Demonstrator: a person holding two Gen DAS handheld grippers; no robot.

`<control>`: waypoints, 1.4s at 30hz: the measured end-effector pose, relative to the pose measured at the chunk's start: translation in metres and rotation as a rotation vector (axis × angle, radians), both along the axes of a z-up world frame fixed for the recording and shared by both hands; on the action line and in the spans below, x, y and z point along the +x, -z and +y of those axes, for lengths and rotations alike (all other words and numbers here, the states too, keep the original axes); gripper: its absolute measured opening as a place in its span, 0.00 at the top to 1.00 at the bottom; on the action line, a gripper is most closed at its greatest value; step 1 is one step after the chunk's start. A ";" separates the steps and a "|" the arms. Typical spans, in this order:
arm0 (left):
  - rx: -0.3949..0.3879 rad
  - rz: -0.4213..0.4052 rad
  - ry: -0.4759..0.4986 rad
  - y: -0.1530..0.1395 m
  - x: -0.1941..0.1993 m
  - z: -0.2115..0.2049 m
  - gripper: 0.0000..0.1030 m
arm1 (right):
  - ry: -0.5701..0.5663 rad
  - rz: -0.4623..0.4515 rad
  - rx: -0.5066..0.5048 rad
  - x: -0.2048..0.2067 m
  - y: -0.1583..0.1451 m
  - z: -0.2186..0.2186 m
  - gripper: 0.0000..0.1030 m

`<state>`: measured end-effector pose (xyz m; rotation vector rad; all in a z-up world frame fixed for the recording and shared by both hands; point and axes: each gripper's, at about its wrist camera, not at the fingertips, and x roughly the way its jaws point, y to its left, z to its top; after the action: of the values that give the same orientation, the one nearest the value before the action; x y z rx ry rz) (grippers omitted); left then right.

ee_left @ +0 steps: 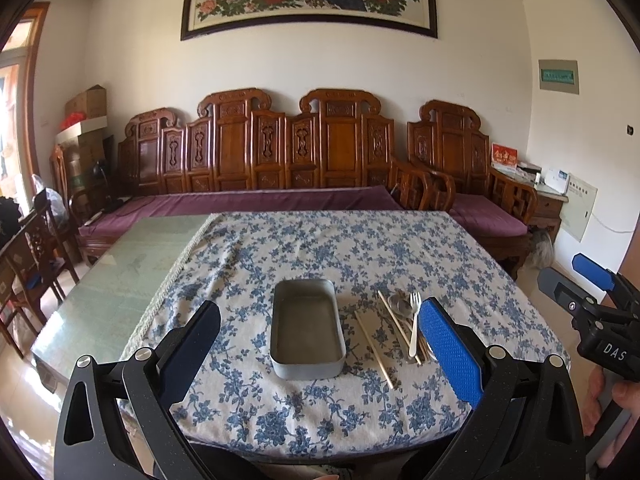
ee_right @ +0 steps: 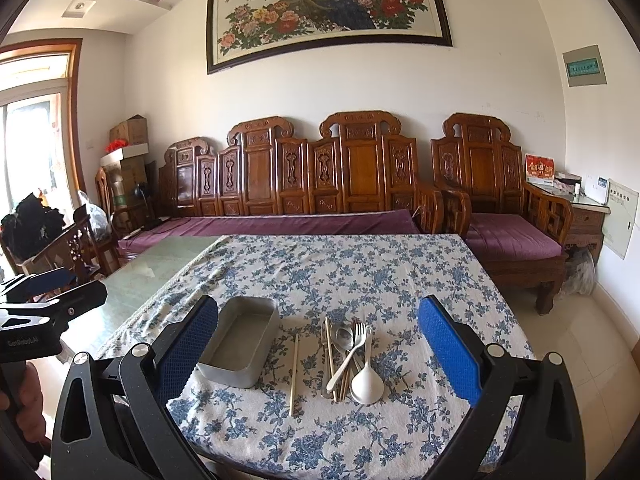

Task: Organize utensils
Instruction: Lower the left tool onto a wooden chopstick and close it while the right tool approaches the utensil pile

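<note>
Utensils lie loose on your blue-flowered tablecloth [ee_right: 360,280]: a white fork [ee_right: 349,354], a white spoon [ee_right: 367,384], a metal spoon [ee_right: 344,337] and chopsticks [ee_right: 330,356] heaped together, with one chopstick [ee_right: 295,372] apart, between the heap and the metal tin [ee_right: 240,344]. The tin stands empty just left of them. Your left gripper [ee_left: 320,344] and right gripper [ee_right: 318,342] both hang above the table, fingers spread wide, gripping nothing.

Empty metal tin [ee_right: 240,342]; right of it — piled utensils [ee_right: 350,356], lone chopstick [ee_right: 295,374]
</note>
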<state>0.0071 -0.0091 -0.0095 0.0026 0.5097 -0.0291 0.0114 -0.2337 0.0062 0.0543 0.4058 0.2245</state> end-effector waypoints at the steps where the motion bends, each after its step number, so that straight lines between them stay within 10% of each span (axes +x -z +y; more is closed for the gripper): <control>1: -0.001 0.009 0.003 0.003 0.003 0.000 0.06 | 0.001 0.007 -0.002 0.003 0.005 -0.002 0.02; 21: 0.028 0.220 0.120 0.095 0.088 -0.034 0.07 | 0.049 0.128 -0.063 0.097 0.107 -0.039 0.02; 35: 0.008 0.419 0.214 0.170 0.139 -0.067 0.52 | -0.037 0.304 -0.027 0.164 0.196 -0.052 0.13; 42: -0.004 0.503 0.228 0.205 0.159 -0.082 0.54 | -0.046 0.366 -0.009 0.170 0.222 -0.052 0.15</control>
<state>0.1660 -0.0908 -0.2140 0.0510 1.0108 -0.2591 0.1816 -0.2857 -0.2157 0.0777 0.7733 0.2587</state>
